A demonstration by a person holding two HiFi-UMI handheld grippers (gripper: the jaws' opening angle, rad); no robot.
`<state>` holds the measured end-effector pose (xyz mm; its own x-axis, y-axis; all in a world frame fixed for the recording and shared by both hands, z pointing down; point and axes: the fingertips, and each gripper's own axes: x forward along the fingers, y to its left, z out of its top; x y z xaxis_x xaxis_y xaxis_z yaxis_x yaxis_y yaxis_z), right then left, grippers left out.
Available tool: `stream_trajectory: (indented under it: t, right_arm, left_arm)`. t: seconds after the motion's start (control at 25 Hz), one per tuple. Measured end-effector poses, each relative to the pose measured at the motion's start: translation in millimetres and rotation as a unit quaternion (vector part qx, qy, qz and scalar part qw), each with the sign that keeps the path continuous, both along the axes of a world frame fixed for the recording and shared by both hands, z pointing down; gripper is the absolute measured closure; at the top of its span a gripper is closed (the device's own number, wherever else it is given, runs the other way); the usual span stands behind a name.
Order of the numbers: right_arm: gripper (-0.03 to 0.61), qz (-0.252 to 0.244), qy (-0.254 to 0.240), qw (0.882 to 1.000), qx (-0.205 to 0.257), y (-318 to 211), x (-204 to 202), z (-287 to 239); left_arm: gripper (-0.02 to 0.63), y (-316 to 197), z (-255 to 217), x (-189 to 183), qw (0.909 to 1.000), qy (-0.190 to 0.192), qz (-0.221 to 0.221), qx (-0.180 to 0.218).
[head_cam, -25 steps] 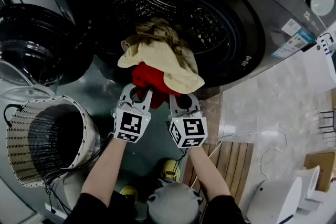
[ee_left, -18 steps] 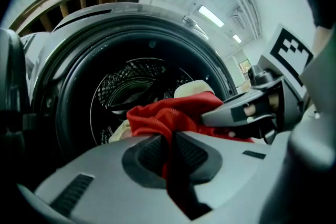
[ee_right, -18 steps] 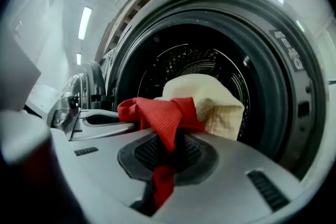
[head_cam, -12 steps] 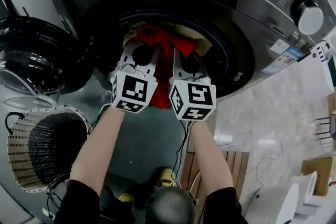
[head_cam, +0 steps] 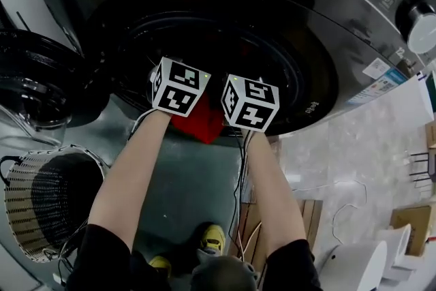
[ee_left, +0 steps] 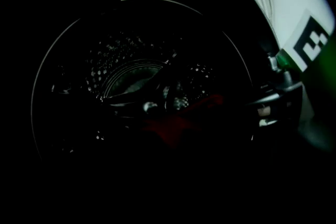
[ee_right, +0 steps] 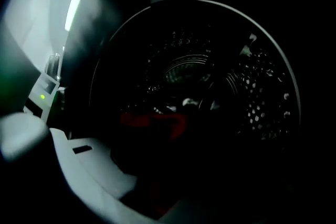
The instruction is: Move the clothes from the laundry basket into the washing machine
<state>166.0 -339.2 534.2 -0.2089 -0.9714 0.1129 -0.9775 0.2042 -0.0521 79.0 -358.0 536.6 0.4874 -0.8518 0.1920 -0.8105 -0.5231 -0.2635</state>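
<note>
Both grippers reach into the dark drum mouth of the washing machine (head_cam: 320, 88). Only the left gripper's marker cube (head_cam: 179, 86) and the right gripper's marker cube (head_cam: 251, 103) show in the head view; their jaws are hidden inside. A red garment (head_cam: 201, 123) hangs over the drum's lower rim between and below the cubes. The same red garment (ee_left: 176, 126) lies dim ahead in the left gripper view, and it (ee_right: 155, 119) also shows in the right gripper view. Both pairs of jaws have just been opening. Darkness hides whether the pads still press on cloth.
The woven laundry basket (head_cam: 27, 215) stands on the floor at lower left, its inside dark. The machine's open door (head_cam: 34, 88) juts out at left. The perforated drum wall (ee_right: 262, 107) curves round ahead. Wooden slats (head_cam: 310, 215) and white items lie at lower right.
Both grippers went up and forward from in front of the machine into the drum mouth. The beige and brown clothes have gone out of sight; only the red garment still shows.
</note>
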Motion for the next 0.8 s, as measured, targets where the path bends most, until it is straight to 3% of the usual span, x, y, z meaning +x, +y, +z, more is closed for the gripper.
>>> stream_trajectory:
  t: [0.12, 0.28, 0.36, 0.52, 0.68, 0.8]
  right_arm:
    - [0.389, -0.023, -0.01, 1.0, 0.014, 7, -6, -6]
    - [0.354, -0.047, 0.004, 0.999, 0.019, 23, -19, -4]
    - [0.329, -0.045, -0.001, 0.999, 0.013, 27, -20, -4]
    - [0.341, -0.024, -0.003, 1.0, -0.009, 31, -13, -4]
    - [0.334, -0.023, 0.007, 1.0, -0.015, 34, -12, -7]
    - [0.312, -0.028, 0.022, 0.999, -0.012, 37, -14, -8]
  left_arm:
    - [0.421, 9, -5, -3, 0.9998, 0.003, 0.01, 0.017]
    - [0.345, 26, -8, -11, 0.9997, 0.016, 0.02, 0.006]
    - [0.336, 32, -7, -14, 0.9997, 0.001, 0.022, 0.005]
    - [0.334, 41, -9, -20, 0.9998, 0.002, 0.021, -0.006]
    - [0.334, 62, -8, -19, 0.9992, -0.006, 0.037, 0.017]
    - [0.328, 63, -6, -25, 0.9993, 0.0, 0.034, 0.012]
